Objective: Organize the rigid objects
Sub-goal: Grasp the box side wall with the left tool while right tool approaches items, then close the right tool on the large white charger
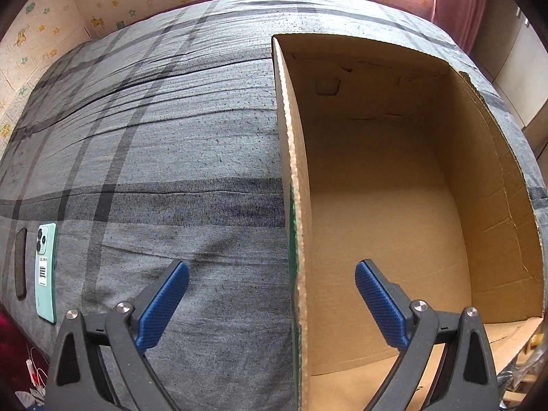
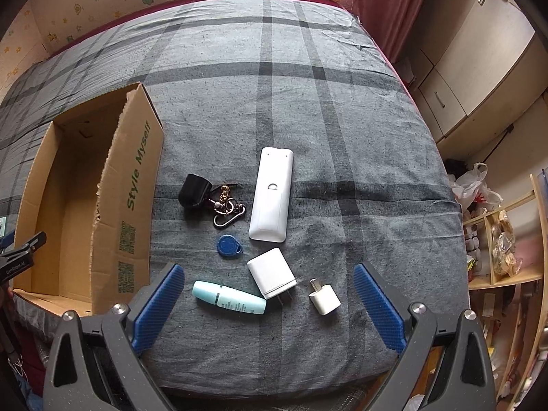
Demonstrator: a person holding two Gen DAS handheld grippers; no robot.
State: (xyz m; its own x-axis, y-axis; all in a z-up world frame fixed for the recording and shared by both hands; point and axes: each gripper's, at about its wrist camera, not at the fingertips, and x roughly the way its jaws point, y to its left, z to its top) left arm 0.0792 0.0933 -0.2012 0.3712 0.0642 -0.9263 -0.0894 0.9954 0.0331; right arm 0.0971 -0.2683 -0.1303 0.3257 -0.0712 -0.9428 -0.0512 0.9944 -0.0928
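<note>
We hold both grippers, left gripper [image 1: 271, 286] and right gripper [image 2: 269, 287], jaws spread (gripping nothing), above the bed [image 2: 342, 120] beside the cardboard box [image 2: 137, 185].

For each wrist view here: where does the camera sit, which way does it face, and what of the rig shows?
Left wrist: on the left gripper, facing across the bed into the empty cardboard box; blue fingers open.
Right wrist: on the right gripper, facing down at the remote and large charger; fingers open, left gripper at the left edge.
Shared: the box and the plaid sheet.
</note>
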